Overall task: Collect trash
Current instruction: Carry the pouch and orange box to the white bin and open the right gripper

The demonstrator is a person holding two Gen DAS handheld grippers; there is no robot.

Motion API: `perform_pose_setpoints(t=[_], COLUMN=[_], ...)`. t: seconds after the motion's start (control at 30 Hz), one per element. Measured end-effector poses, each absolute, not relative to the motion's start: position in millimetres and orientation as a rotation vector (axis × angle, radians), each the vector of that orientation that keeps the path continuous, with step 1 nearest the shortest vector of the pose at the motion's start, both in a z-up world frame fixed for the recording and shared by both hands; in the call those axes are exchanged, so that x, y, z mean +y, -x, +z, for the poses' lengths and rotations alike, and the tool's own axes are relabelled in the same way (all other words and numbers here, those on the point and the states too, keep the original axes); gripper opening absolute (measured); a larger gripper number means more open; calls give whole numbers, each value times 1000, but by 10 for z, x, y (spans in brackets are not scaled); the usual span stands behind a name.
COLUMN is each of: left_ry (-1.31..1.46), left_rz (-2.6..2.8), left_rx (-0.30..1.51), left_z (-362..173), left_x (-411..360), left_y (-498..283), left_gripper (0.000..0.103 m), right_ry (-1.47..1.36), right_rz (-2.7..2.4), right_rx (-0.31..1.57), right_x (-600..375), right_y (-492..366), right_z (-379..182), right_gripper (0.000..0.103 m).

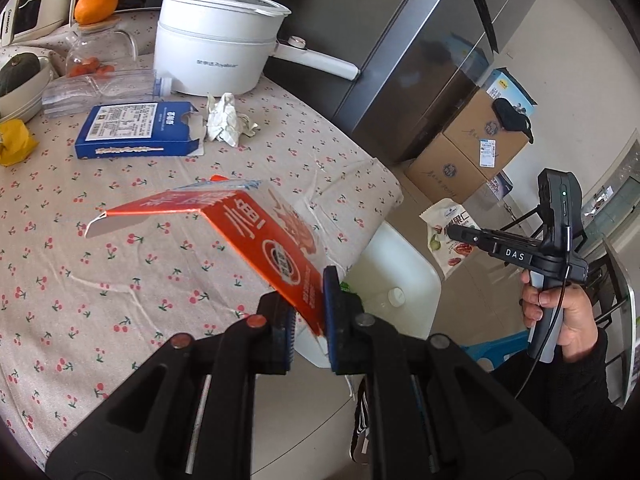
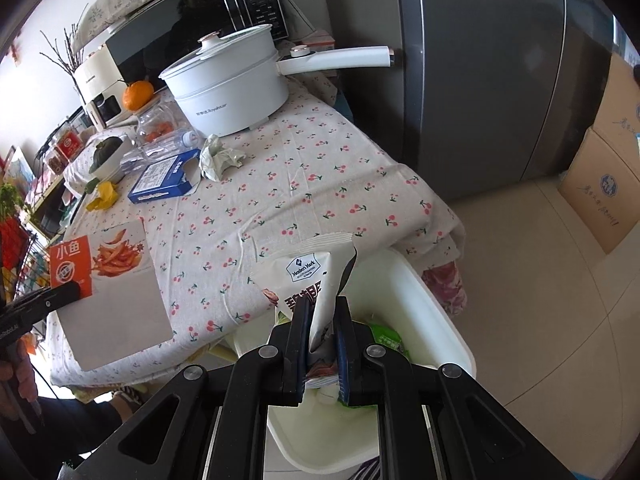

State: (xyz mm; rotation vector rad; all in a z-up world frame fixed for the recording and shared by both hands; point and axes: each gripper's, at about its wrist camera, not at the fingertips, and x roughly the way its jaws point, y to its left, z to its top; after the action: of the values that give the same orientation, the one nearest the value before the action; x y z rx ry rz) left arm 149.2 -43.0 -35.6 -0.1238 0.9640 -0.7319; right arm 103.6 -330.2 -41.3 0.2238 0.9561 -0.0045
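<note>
My left gripper [image 1: 310, 312] is shut on the corner of a flattened orange snack box [image 1: 256, 236], held tilted above the table's near edge; the same orange snack box [image 2: 108, 276] shows at the left of the right wrist view. My right gripper [image 2: 322, 344] is shut on a white nut snack bag [image 2: 316, 280], hanging over the white trash bin [image 2: 432, 320]. From the left wrist view, the right gripper [image 1: 450, 233] holds that nut snack bag [image 1: 448, 236] beyond the bin [image 1: 404, 264]. On the table lie a blue carton [image 1: 136, 130] and a crumpled paper wad [image 1: 226, 120].
A white electric pot [image 1: 218, 46], a glass jar with an orange on top [image 1: 96, 4], a lying plastic bottle [image 1: 104, 90], a yellow wrapper [image 1: 14, 142] and a bowl with a green squash [image 1: 20, 76] stand on the cherry-print tablecloth [image 1: 120, 280]. A fridge [image 2: 480, 72] and cardboard boxes [image 1: 472, 148] stand beyond.
</note>
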Motion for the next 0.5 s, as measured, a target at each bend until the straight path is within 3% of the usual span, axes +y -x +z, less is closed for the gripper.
perform_pose_setpoints(t=[0.5], left_ry=[11], left_rz=[-859], left_rx=[999], left_z=[-493], left_x=[-1107], left_y=[-1325], left_gripper=[14], right_ry=[-275], right_rz=[-95], right_rx=[1136], right_x=[-3685], right_y=[-946], right_z=[-925], right_gripper=[13])
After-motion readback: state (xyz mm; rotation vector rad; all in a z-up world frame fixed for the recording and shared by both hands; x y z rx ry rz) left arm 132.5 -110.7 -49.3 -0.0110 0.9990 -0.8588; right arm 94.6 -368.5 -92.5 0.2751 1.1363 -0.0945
